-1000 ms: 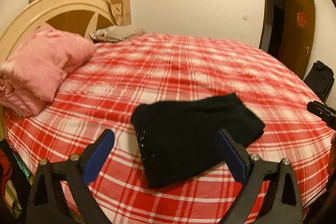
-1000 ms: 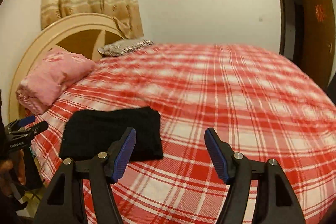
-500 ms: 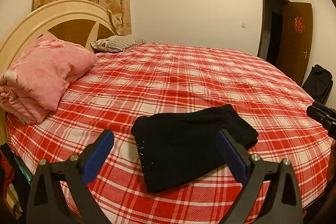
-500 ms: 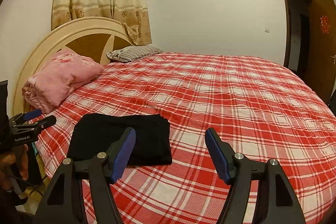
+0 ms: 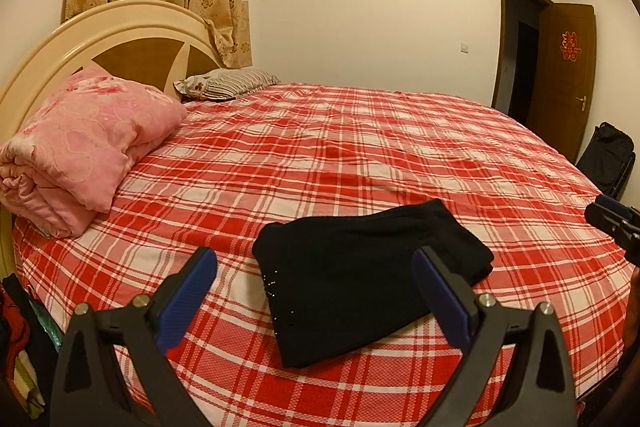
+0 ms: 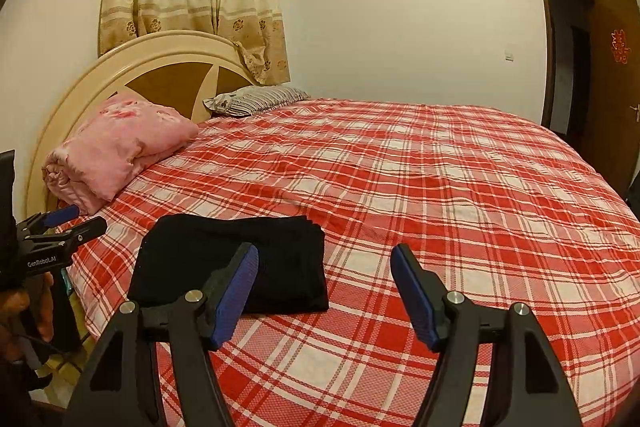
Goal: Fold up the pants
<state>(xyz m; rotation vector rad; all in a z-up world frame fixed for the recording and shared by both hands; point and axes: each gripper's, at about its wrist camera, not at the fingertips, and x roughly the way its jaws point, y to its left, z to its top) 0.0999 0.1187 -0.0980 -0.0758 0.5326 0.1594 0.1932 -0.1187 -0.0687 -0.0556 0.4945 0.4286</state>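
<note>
The black pants (image 5: 360, 275) lie folded into a compact rectangle on the red plaid bedspread (image 5: 320, 155), near the bed's front edge. They also show in the right wrist view (image 6: 232, 259). My left gripper (image 5: 316, 283) is open and empty, held above and in front of the pants. My right gripper (image 6: 324, 279) is open and empty, held back above the bedspread at the pants' right edge. The left gripper shows at the left edge of the right wrist view (image 6: 60, 223), and the right gripper at the right edge of the left wrist view (image 5: 612, 219).
A folded pink quilt (image 5: 80, 143) lies at the left by the cream headboard (image 5: 120, 43). A striped pillow (image 5: 228, 87) lies at the far end. A brown door (image 5: 564, 75) and a black bag (image 5: 608, 155) stand at the right. Clothes (image 5: 16, 339) lie beside the bed.
Both grippers have drawn back and risen from the bed, so the pants sit lower and farther in both views. The pants have not moved.
</note>
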